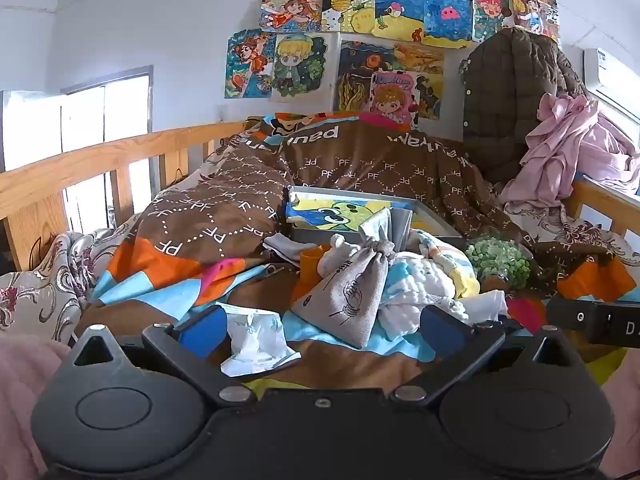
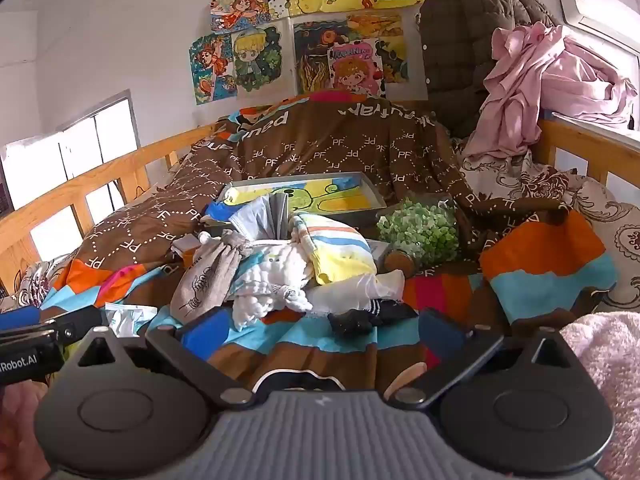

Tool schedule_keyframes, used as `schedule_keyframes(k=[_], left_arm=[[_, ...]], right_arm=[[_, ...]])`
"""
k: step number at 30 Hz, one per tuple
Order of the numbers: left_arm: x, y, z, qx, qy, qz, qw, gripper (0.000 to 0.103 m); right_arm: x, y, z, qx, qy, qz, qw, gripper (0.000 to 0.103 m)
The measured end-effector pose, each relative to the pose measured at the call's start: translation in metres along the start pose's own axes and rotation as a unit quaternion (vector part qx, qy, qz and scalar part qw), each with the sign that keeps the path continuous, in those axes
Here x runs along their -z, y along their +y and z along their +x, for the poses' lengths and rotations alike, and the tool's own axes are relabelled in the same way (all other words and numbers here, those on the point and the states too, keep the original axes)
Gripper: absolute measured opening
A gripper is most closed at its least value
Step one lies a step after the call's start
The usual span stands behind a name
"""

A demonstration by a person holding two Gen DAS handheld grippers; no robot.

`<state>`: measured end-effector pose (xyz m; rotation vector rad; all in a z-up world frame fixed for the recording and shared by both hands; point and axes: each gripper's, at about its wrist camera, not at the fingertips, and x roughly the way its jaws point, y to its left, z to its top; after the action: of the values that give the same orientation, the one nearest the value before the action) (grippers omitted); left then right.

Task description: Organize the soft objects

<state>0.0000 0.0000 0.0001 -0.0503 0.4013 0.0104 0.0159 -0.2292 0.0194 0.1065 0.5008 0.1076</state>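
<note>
A pile of soft things lies on the brown patterned quilt [image 1: 224,216]. It holds a grey drawstring pouch [image 1: 348,292], a white fluffy cloth [image 2: 276,280], a striped yellow and blue cloth [image 2: 340,252] and a black sock [image 2: 368,320]. My left gripper [image 1: 320,326] stands open just in front of the pouch, with a crumpled white packet [image 1: 256,340] lying between its blue pads [image 1: 200,326], untouched. My right gripper [image 2: 322,332] is open too, low over the quilt, with the black sock just ahead between its fingers. Each gripper shows at the edge of the other's view.
Behind the pile sits a grey tray [image 2: 372,188] with a cartoon picture in it. A bunch of green flowers [image 2: 420,232] lies to the right. Wooden bed rails [image 1: 80,164] run along both sides. A brown quilted coat [image 2: 460,40] and pink cloth [image 2: 532,76] hang at the back right.
</note>
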Motion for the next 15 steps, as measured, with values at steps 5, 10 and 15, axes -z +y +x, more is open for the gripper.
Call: schedule_keyframes(k=[5, 10, 15], left_arm=[[0.0000, -0.0004, 0.0003, 0.003, 0.002, -0.001, 1.0000, 0.102], [-0.0001, -0.0013, 0.0009, 0.002, 0.004, -0.001, 1.0000, 0.102], [0.0003, 0.0004, 0.0014, 0.002, 0.005, -0.005, 1.0000, 0.102]], right_arm=[[-0.0001, 0.0005, -0.0002, 0.001, -0.001, -0.001, 1.000, 0.103], [-0.0002, 0.0007, -0.0004, 0.000, -0.002, -0.001, 1.000, 0.103], [-0.0002, 0.0010, -0.0004, 0.000, -0.002, -0.001, 1.000, 0.103]])
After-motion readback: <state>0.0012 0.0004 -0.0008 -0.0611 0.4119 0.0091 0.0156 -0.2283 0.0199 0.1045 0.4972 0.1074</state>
